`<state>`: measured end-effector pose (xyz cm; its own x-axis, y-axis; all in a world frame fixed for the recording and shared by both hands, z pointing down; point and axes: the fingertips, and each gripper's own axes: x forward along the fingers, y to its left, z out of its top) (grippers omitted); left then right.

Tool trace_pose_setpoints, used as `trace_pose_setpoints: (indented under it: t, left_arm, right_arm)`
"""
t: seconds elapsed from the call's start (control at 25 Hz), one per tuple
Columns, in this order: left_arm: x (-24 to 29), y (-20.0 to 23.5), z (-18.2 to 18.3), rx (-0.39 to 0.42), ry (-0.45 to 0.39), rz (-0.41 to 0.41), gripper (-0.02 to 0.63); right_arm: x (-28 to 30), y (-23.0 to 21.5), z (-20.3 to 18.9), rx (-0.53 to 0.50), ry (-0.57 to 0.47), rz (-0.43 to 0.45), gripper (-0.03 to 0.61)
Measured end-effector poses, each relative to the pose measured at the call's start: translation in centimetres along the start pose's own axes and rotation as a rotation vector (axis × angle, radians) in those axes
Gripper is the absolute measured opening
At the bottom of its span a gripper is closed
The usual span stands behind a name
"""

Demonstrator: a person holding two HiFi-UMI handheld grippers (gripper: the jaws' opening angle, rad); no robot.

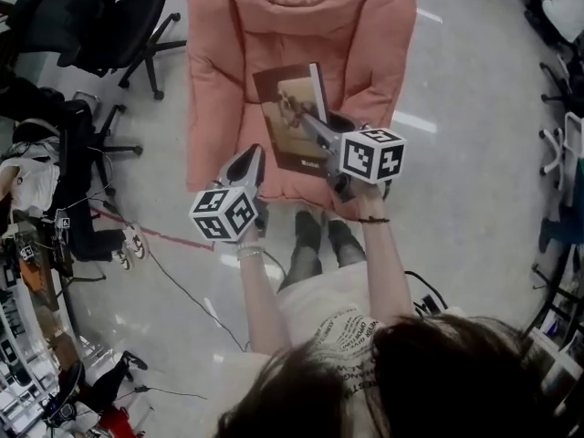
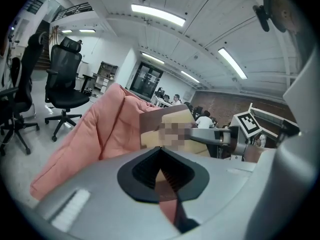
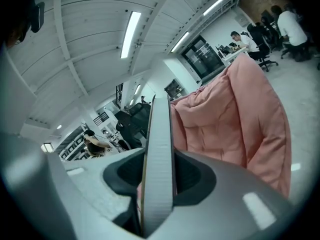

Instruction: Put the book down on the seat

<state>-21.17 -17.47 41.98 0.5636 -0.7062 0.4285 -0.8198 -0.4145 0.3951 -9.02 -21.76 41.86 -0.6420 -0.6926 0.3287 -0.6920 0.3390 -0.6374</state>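
Note:
A book with a brown picture cover hangs tilted over the pink cushioned seat, a little above it. My right gripper is shut on the book's right edge. In the right gripper view the book's page edge runs up between the jaws, with the seat behind it. My left gripper hovers at the seat's front left corner, apart from the book, shut with nothing in it. Past its closed tips, the left gripper view shows the book, the right gripper and the seat.
Black office chairs stand left of the seat. Cables trail over the pale floor. The person's feet are just before the seat's front edge. Desks and clutter line the left side.

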Motion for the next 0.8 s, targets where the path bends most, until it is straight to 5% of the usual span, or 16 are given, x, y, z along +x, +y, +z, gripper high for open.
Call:
trace_pose_setpoints:
  t: [0.8]
  left_arm:
    - [6.7, 4.2, -3.5, -0.02, 0.154, -0.136, -0.002]
  right_arm:
    - [5.5, -5.8, -2.4, 0.125, -0.003, -0.068, 0.15]
